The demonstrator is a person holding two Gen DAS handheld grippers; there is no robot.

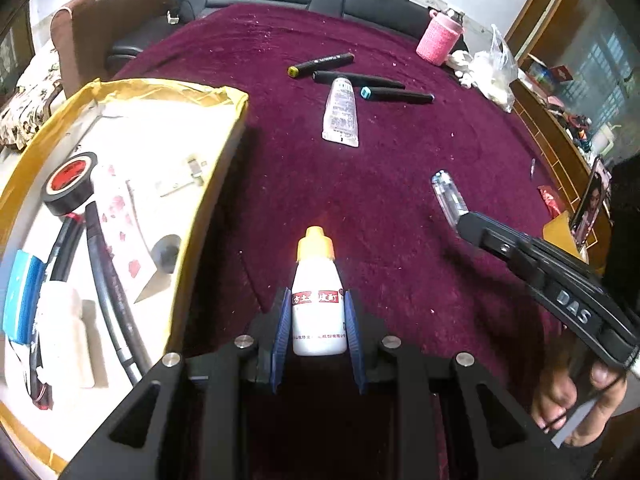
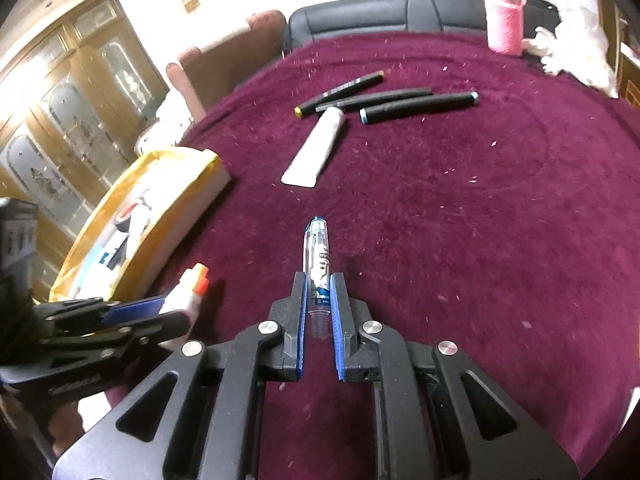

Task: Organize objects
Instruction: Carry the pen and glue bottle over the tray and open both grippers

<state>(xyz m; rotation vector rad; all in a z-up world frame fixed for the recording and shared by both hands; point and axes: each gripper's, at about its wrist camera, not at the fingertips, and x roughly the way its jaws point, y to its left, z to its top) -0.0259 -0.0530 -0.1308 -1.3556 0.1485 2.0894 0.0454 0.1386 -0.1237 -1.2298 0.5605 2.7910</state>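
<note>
The left gripper (image 1: 318,312) is clamping a small white bottle (image 1: 319,304) with an orange cap between its blue pads, the bottle standing out past the fingertips, just beside the open box (image 1: 234,128) with yellow-taped edges. The right gripper (image 2: 319,284) is pinching a clear pen (image 2: 318,256) with its jaws drawn narrow on the barrel, the pen pointing forward above the dark red cloth (image 2: 480,220). Inside the box a roll of black tape (image 1: 70,188), cables and what may be printed cards are lying; the glare is washing out detail there. Farther off on the cloth, three black markers (image 1: 356,80) are lying beside a white tube (image 1: 341,114), and a pink bottle (image 1: 438,40) is standing near the far edge.
</note>
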